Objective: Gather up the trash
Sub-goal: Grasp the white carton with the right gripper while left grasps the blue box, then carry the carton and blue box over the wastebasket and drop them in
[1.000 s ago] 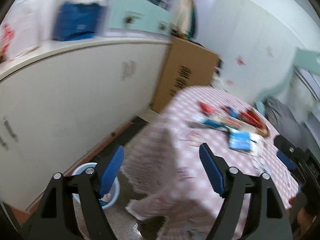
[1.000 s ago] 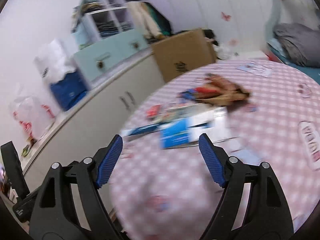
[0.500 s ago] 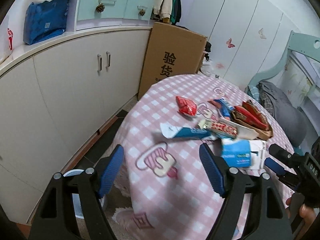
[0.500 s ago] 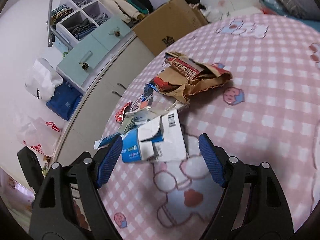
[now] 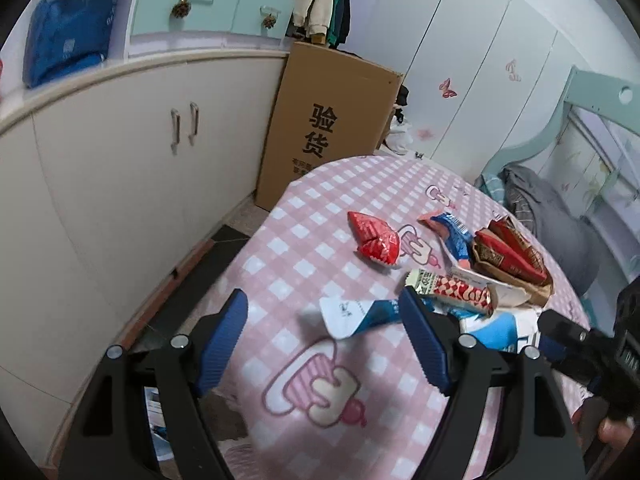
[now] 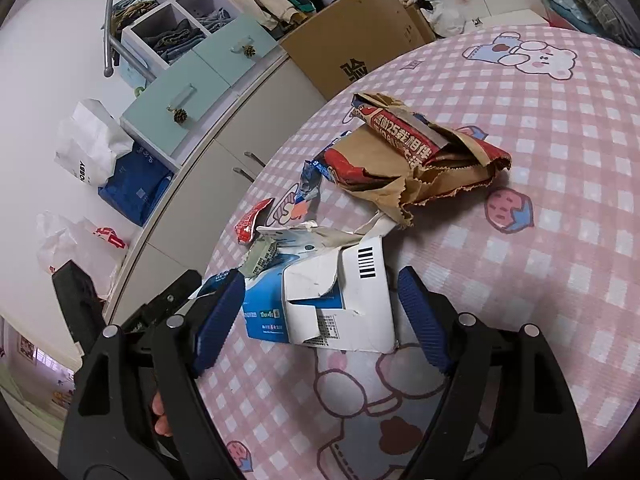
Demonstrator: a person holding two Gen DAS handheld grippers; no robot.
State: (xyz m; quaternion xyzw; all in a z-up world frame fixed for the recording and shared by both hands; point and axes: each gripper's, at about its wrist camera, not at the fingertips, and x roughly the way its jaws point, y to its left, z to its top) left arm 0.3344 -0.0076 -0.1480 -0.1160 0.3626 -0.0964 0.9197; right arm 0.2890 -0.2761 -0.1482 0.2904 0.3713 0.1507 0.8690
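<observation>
right gripper (image 6: 320, 312): jaws apart, straddling torn blue-white carton (image 6: 320, 304) on worktop (image 6: 560, 208), contact unclear | left gripper (image 5: 322, 336): jaws apart, empty, above blue-white wrapper (image 5: 356, 314) | beyond: brown paper bag (image 6: 420, 164), red packet (image 5: 374, 240), checkered wrapper (image 5: 452, 290) | cardboard box (image 5: 332, 128) behind worktop

The left gripper (image 5: 324, 338) hangs wide open above the pink-checked worktop (image 5: 320, 240). A red wrapper (image 5: 374, 240) lies at 12 o'clock; a blue-and-white wrapper (image 5: 356, 314) sits between the fingers (image 5: 224, 338).
</observation>
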